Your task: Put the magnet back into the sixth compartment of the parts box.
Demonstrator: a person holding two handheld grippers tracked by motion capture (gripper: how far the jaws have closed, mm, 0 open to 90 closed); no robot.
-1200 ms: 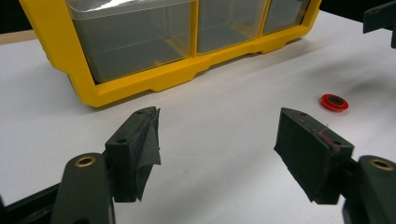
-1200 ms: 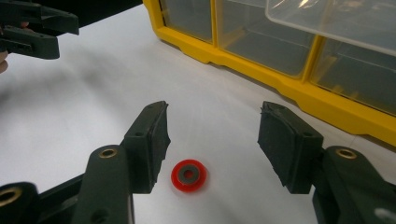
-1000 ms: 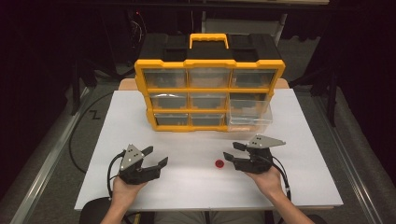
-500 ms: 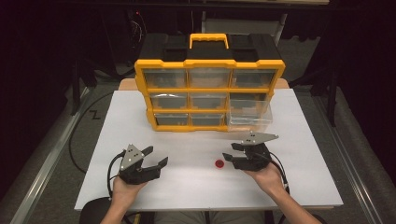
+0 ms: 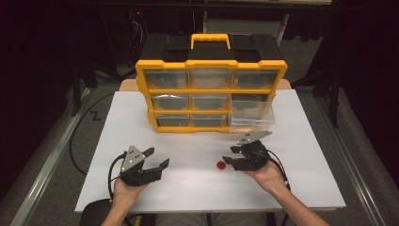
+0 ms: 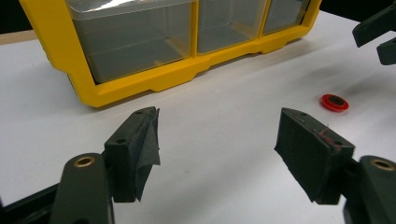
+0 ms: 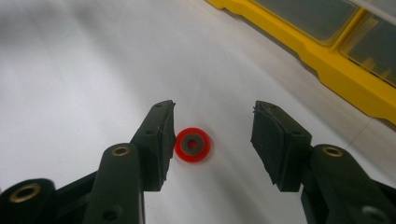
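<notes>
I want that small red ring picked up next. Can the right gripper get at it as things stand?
Probably yes. The red ring lies flat on the bare white table, already between the right gripper's jaws, which have just been closing around it; nothing blocks it, though the pads don't press on it yet.

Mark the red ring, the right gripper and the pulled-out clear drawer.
red ring (image 7: 192, 144): right gripper view, on its red rim.
right gripper (image 7: 212, 140): right gripper view, midway between its fingertips.
pulled-out clear drawer (image 5: 252, 115): high view, on its front wall.
</notes>
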